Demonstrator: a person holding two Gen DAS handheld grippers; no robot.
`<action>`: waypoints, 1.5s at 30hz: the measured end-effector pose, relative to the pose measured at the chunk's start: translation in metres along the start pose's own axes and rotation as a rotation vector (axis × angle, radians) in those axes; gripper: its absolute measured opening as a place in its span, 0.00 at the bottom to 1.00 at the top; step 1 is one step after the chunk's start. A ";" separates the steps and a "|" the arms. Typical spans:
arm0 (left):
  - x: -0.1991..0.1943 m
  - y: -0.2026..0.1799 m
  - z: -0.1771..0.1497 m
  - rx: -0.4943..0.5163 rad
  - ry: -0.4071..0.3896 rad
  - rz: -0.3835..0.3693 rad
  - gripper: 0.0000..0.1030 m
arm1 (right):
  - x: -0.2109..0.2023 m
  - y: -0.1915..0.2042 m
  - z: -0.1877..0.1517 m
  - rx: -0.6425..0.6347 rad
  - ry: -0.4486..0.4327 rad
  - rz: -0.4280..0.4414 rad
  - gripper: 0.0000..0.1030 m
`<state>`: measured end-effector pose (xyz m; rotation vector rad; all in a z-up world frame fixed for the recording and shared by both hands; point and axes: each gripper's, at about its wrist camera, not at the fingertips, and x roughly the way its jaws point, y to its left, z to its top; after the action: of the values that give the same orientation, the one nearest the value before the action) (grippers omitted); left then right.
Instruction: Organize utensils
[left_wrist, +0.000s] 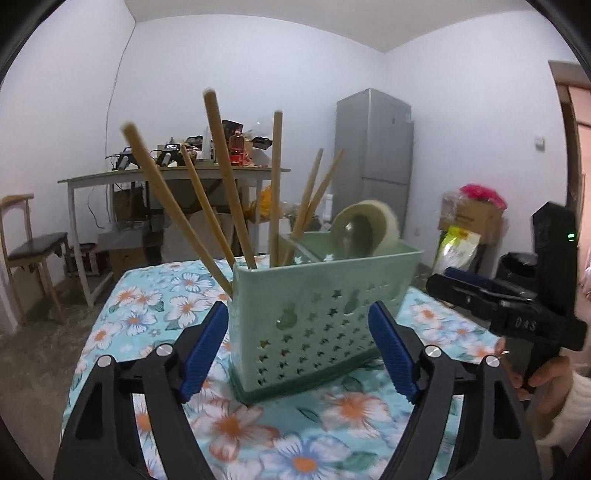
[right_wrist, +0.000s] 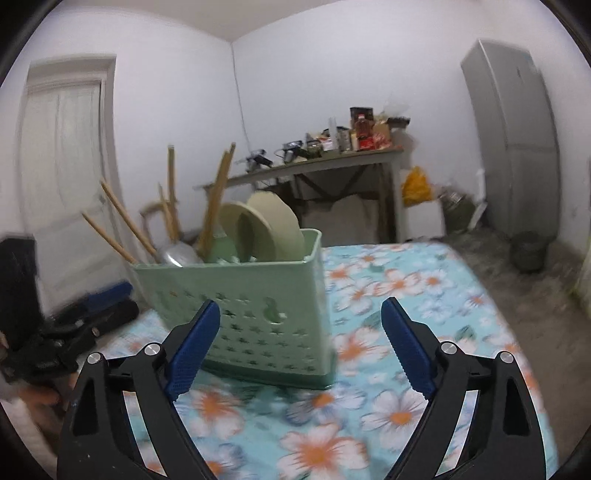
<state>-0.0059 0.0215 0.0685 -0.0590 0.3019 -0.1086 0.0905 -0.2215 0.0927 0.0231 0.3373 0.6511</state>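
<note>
A pale green perforated utensil holder (left_wrist: 317, 314) (right_wrist: 251, 295) stands on the floral tablecloth (left_wrist: 155, 306). Several wooden chopsticks (left_wrist: 225, 177) (right_wrist: 122, 229) lean out of one end of it. At the other end stand beige bowls (left_wrist: 369, 229) (right_wrist: 266, 225) with a metal spoon (right_wrist: 177, 254) beside them. My left gripper (left_wrist: 299, 347) is open, its blue pads on either side of the holder's near face and apart from it. My right gripper (right_wrist: 301, 347) is open too, in front of the holder's corner, with nothing held. In the left wrist view the right gripper's body (left_wrist: 517, 306) shows at the right, held by a hand.
The table's far edge drops to a grey floor. Behind stand a cluttered worktable (left_wrist: 173, 173) (right_wrist: 317, 158), a grey fridge (left_wrist: 373, 155) (right_wrist: 513, 140), a wooden chair (left_wrist: 29, 251), boxes and bags (left_wrist: 469, 221) and a dark bin (right_wrist: 528, 251). A door (right_wrist: 62, 155) is at the left.
</note>
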 end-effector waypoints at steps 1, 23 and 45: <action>0.007 0.001 -0.001 0.005 0.005 0.008 0.74 | 0.003 0.008 0.000 -0.058 -0.013 -0.039 0.83; 0.000 -0.027 -0.013 0.105 -0.060 0.068 0.95 | 0.000 0.013 -0.010 -0.090 -0.116 -0.121 0.92; 0.004 -0.010 -0.014 0.061 -0.042 0.064 0.95 | -0.011 0.015 -0.016 -0.094 -0.145 -0.119 0.93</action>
<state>-0.0073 0.0103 0.0551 0.0090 0.2577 -0.0527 0.0684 -0.2179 0.0828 -0.0387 0.1666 0.5438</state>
